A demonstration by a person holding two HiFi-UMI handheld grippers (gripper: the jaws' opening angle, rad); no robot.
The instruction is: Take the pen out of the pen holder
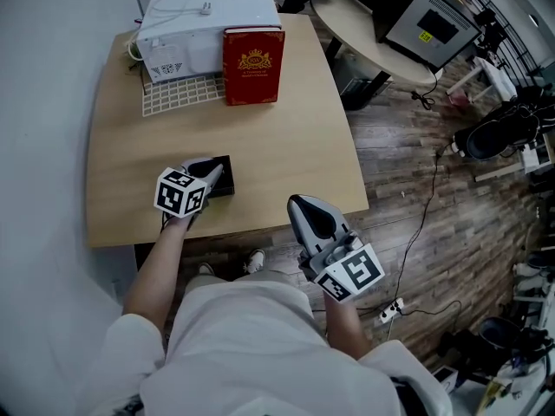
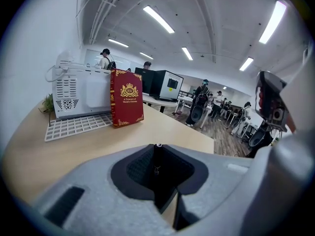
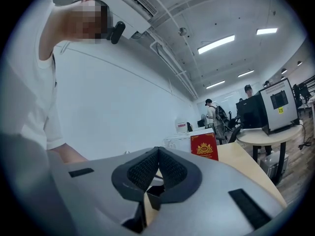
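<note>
A black pen holder [image 1: 225, 184] sits on the wooden table [image 1: 286, 154] near its front edge. My left gripper [image 1: 211, 173] hangs right over the holder. In the left gripper view its jaws [image 2: 156, 149] are shut on a thin black pen [image 2: 155, 167], which stands upright between the pads with its silver tip just above them; the holder's dark rim [image 2: 166, 200] shows below. My right gripper [image 1: 301, 204] hovers at the table's front edge, right of the holder, its tips [image 3: 158, 150] touching with nothing between them. Through its lower gap the holder [image 3: 156, 191] shows.
A red book [image 1: 253, 64] stands upright at the table's back, leaning on a white appliance [image 1: 195, 22] with a white grid mat [image 1: 178, 94] in front of it. A round table [image 1: 373, 37] and cables lie to the right. People stand far off.
</note>
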